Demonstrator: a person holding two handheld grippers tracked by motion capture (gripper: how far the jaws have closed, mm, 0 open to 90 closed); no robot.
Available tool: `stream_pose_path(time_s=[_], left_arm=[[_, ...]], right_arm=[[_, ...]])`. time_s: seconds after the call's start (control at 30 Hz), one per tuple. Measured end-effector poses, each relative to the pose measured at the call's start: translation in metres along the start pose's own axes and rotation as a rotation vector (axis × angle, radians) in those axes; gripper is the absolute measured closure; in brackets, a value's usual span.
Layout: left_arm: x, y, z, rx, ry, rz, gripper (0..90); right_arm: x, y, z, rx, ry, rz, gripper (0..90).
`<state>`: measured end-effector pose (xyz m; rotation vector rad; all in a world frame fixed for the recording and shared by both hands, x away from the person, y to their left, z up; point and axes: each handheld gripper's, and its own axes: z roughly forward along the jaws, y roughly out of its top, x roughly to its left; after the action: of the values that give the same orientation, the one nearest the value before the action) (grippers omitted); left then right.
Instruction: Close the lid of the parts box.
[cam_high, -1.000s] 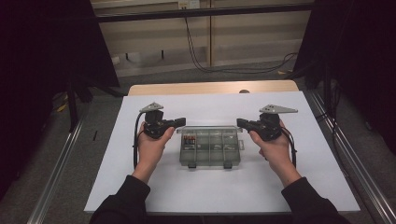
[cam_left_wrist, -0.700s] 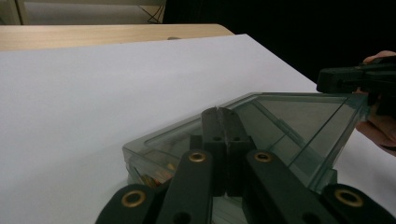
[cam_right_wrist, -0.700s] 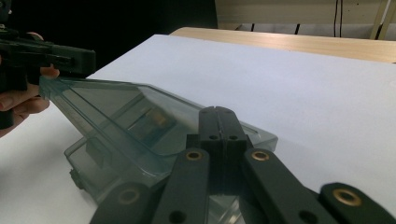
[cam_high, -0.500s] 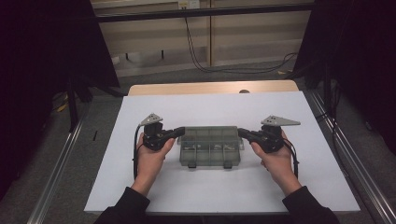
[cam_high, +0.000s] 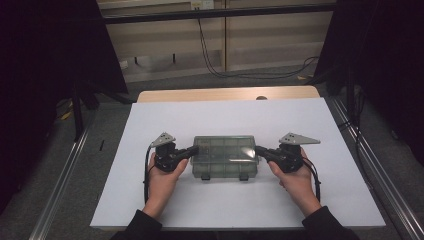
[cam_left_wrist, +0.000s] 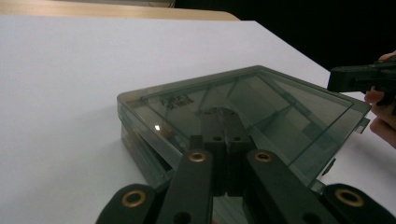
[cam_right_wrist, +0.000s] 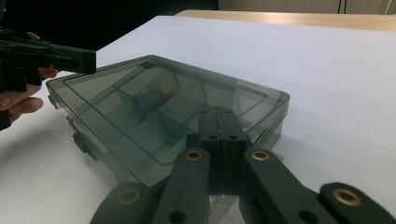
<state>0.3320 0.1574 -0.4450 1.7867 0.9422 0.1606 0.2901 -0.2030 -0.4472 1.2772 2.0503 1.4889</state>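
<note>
White sheet (cam_high: 240, 200) over a wooden table (cam_high: 227, 93), dark room all round, grey floor and a rail at either side.

Nearest, at the bottom edge of the high view: two dark sleeves, forearms coming in, one hand to each tool.

Left gripper (cam_high: 194, 150) in the left hand (cam_high: 162, 180), grey three-cornered plate on top, cable looping down beside the wrist. Jaws pressed together, nothing between them, tips over the left end of the box; touching the lid or just above it, cannot tell. Same pair seen in the left gripper view (cam_left_wrist: 225, 116), flat black fingers side by side over the lid's near corner.

Right gripper (cam_high: 258, 149) in the right hand (cam_high: 295, 181), mirrored on the other side, likewise pressed together and empty, tips at the right end of the box. In the right gripper view (cam_right_wrist: 219, 114), lying over the lid's near edge.

Between the two, in the middle of the sheet: smoky clear compartment box (cam_high: 224, 156), lid down, two latches on the near side, dividers showing through the lid (cam_left_wrist: 243, 100), something small and blue-orange in one cell (cam_right_wrist: 152, 98).

Farther off: bare white sheet, then the table's wooden far edge, cables (cam_high: 220, 55) trailing across the floor behind.
</note>
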Motion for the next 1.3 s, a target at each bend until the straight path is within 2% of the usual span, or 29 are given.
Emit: stream_pose_path(time_s=[0.1, 0.17, 0.2, 0.47, 0.67, 0.77, 0.87, 1.1, 1.3], left_arm=[[-0.002, -0.006, 0.000, 0.015, 0.005, 0.010, 90.0], [-0.002, -0.009, 0.000, 0.019, -0.003, 0.004, 90.0], [-0.002, -0.010, 0.000, 0.020, 0.010, 0.004, 90.0], [-0.001, -0.021, 0.000, 0.037, 0.017, 0.002, 90.0], [-0.002, -0.023, 0.001, 0.034, 0.026, -0.006, 90.0], [-0.004, -0.023, 0.001, 0.038, 0.032, 0.005, 90.0], [-0.003, -0.023, 0.001, 0.034, 0.028, 0.003, 90.0], [-0.003, -0.023, 0.000, 0.041, 0.024, 0.000, 90.0], [-0.006, -0.021, -0.001, 0.053, 0.057, 0.006, 90.0]], right_arm=[[0.001, -0.005, 0.001, 0.010, -0.002, -0.004, 90.0], [0.002, -0.007, 0.002, 0.017, 0.001, 0.001, 90.0], [0.002, -0.009, 0.002, 0.022, -0.004, -0.006, 90.0], [0.005, -0.018, 0.006, 0.044, -0.005, -0.013, 90.0], [0.005, -0.020, 0.007, 0.048, -0.002, -0.016, 90.0], [0.004, -0.021, 0.008, 0.051, -0.003, -0.022, 90.0], [0.003, -0.023, 0.008, 0.041, 0.011, -0.005, 90.0], [0.005, -0.024, 0.009, 0.034, -0.010, -0.027, 90.0], [0.004, -0.024, 0.007, 0.019, -0.002, -0.020, 89.9]])
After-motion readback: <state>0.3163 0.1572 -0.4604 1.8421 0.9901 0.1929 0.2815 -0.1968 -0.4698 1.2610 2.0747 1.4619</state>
